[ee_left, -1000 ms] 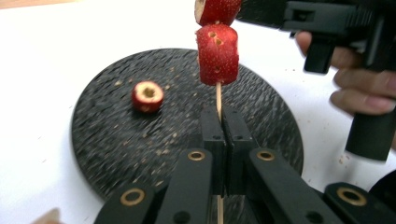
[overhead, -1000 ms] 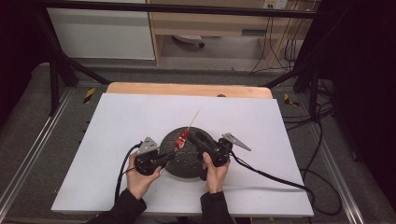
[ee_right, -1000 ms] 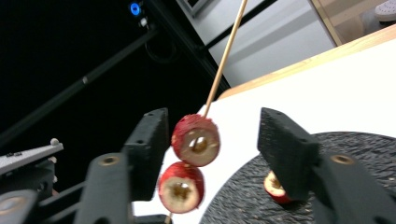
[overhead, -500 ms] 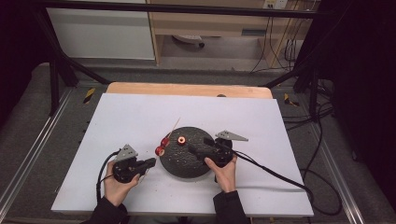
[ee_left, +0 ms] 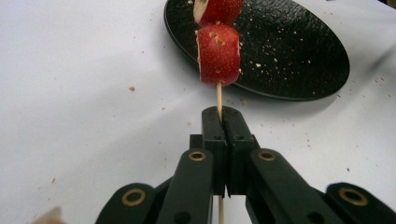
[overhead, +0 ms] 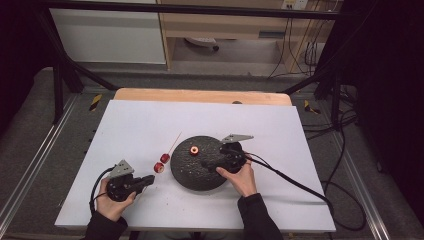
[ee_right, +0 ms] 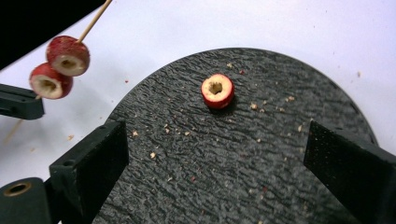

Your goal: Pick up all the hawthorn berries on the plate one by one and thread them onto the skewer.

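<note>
High view. A white bench with a wooden far edge, standing among dark frames and cables on a grey floor. Landmark: the black plate, near the middle of the bench.
- Fruit slice, red, with a hollow core: lying on the plate's far part.
- Skewer, wooden, carrying two red slices: just left of the plate, off its rim.
- Left tongs: left of the plate, at the skewer's near end.
- Right tongs: over the plate's right half.

Left gripper view. The left tongs are pressed together, pinching the skewer; the nearer slice hangs before the plate's rim.

Right gripper view. The right tongs are spread wide, their jaws just having opened, with nothing between them; the loose slice lies on the plate ahead of them, apart from both jaws.

Step in hand, as judged: taking slices off the skewer onto the plate, one freed, two remaining. The next move calls for bringing the skewer back over the plate and closing the right tongs on its outermost slice.
</note>
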`<act>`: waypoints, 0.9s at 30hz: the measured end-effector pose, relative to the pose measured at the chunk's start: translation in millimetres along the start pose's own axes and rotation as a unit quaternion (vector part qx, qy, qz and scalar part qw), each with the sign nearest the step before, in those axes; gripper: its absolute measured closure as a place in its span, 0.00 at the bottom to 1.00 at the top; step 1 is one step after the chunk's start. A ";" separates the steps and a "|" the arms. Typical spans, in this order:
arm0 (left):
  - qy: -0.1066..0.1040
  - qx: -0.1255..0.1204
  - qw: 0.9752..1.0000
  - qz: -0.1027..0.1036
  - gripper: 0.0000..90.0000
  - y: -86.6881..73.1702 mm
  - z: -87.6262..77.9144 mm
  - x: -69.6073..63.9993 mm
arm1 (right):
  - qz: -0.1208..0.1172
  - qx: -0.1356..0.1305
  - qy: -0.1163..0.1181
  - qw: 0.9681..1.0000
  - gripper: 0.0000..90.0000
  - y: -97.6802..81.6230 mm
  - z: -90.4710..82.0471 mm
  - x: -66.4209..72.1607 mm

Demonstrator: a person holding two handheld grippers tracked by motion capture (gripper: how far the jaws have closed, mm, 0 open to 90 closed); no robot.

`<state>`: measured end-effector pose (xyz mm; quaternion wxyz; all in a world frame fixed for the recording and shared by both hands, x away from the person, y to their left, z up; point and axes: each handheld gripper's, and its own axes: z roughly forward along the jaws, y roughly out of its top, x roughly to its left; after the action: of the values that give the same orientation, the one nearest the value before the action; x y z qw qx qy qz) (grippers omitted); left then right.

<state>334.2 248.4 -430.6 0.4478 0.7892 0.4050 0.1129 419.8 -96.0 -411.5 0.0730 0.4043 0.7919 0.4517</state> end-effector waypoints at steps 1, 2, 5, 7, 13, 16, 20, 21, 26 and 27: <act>0.001 0.000 1.000 0.001 0.98 -0.8 -1.3 0.7 | -0.007 0.005 0.000 1.000 0.08 3.1 0.9 0.5; 0.002 0.000 1.000 0.000 0.98 -1.3 -2.3 1.2 | -0.011 0.013 0.000 1.000 0.08 6.1 1.8 1.2; 0.002 0.003 1.000 0.000 0.98 -3.0 -3.4 3.4 | -0.024 0.033 -0.002 0.999 0.08 14.4 5.3 2.5; 0.002 0.005 1.000 0.001 0.99 -3.9 -2.8 4.0 | -0.036 0.051 -0.013 0.998 0.08 20.4 7.2 4.5; 0.003 0.005 1.000 -0.001 0.98 -4.2 -4.1 5.9 | -0.069 0.084 -0.027 0.994 0.08 35.0 14.9 8.0; 0.005 0.006 1.000 -0.003 0.98 -4.3 -4.3 7.5 | -0.083 0.093 -0.029 0.992 0.09 40.7 21.0 9.5; 0.005 0.008 1.000 -0.004 0.98 -4.2 -4.1 8.3 | -0.097 0.110 -0.032 0.989 0.10 46.0 32.0 10.9; 0.005 0.009 1.000 -0.003 0.98 -4.2 -3.7 8.3 | -0.098 0.114 -0.033 0.988 0.10 47.0 36.2 11.0; 0.005 0.009 1.000 -0.004 0.98 -4.1 -3.4 8.6 | -0.109 0.144 -0.038 0.983 0.10 50.0 51.8 10.2; 0.005 0.009 1.000 -0.004 0.98 -4.0 -3.7 8.8 | -0.109 0.147 -0.041 0.982 0.10 50.7 56.0 10.3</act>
<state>335.7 258.2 -433.3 0.4393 0.7909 0.4112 0.1116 469.0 -38.5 -402.2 0.0937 0.3403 0.8853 0.3026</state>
